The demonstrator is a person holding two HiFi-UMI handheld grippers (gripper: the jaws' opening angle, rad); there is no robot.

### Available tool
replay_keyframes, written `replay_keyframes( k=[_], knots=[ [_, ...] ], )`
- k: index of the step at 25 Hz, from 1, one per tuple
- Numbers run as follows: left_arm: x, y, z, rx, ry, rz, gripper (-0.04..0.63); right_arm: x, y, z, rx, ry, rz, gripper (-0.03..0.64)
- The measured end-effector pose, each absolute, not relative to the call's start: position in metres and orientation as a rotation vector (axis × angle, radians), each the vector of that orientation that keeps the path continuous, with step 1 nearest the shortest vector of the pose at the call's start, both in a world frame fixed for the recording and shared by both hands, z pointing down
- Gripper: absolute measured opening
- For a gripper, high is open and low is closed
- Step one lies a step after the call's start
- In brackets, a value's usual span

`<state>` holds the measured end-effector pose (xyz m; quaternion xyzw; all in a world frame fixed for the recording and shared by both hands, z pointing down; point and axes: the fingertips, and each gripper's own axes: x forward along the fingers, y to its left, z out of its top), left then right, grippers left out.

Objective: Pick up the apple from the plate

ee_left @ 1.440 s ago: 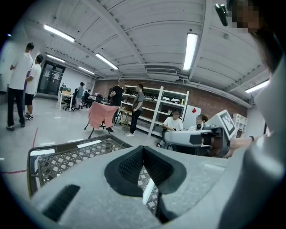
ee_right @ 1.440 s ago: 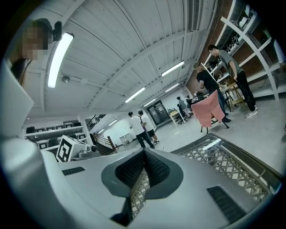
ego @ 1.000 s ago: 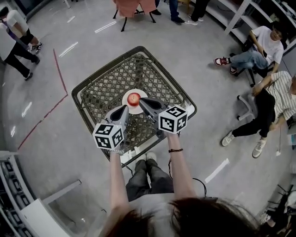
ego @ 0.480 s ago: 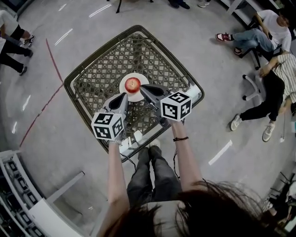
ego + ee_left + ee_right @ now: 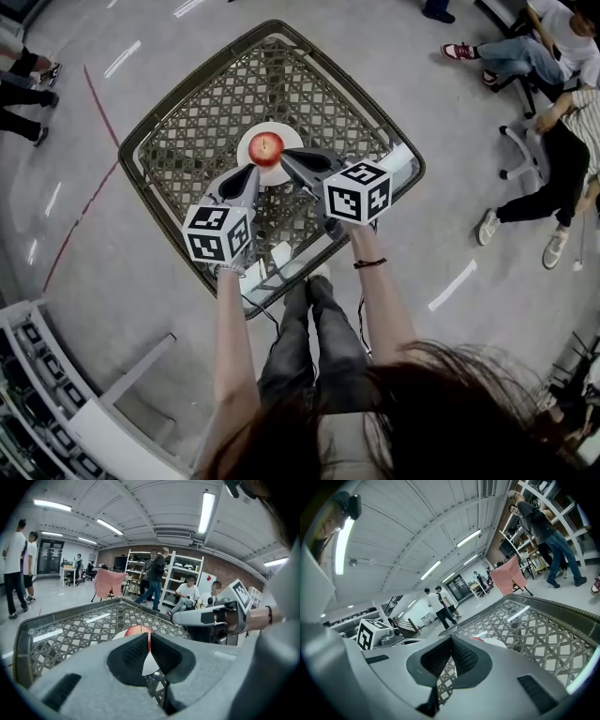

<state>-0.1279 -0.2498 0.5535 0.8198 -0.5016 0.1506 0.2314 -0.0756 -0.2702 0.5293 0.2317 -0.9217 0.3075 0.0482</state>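
A red apple [image 5: 267, 147] sits on a small white plate [image 5: 246, 150] in the middle of a woven lattice table [image 5: 202, 131]. My left gripper [image 5: 253, 171] is shut and empty, its tip just short of the plate's near edge. My right gripper [image 5: 284, 157] is also shut and empty, with its tip at the plate's right side, close to the apple. In the left gripper view the apple [image 5: 137, 630] shows just above the closed jaws [image 5: 149, 641]. In the right gripper view only a red sliver of apple [image 5: 480, 639] and the plate [image 5: 496, 643] show past the closed jaws [image 5: 451, 641].
The table has a raised dark rim [image 5: 411, 155]. Seated people [image 5: 562, 141] and a rolling chair are at the right, metal shelving [image 5: 56, 412] at the lower left, and a red tape line [image 5: 94, 103] on the floor at the left. The holder's legs [image 5: 309, 347] are below the table's near edge.
Both grippers have sunk toward the table, and their tips are nearer to the plate and apple. Both stay shut. The apple has not moved on the plate.
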Motion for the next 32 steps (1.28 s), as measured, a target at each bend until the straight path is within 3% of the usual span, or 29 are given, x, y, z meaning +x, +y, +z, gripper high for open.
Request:
replay_keyframes(
  k=[6, 9, 21, 32],
  knots=[
    [-0.131, -0.253, 0.565, 2.246, -1.386, 0.456, 0.016, -0.075, -0.272, 0.537, 0.713, -2.800, 0.939, 0.009],
    [-0.133, -0.256, 0.570, 2.233, -1.401, 0.460, 0.109, -0.074, -0.273, 0.540, 0.712, -2.795, 0.937, 0.009],
    [-0.130, -0.262, 0.587, 2.250, -1.399, 0.485, 0.188, -0.072, -0.275, 0.557, 0.723, -2.774, 0.936, 0.009],
    [-0.128, -0.277, 0.603, 2.323, -1.379, 0.520, 0.332, -0.068, -0.280, 0.576, 0.737, -2.757, 0.953, 0.009]
  ],
)
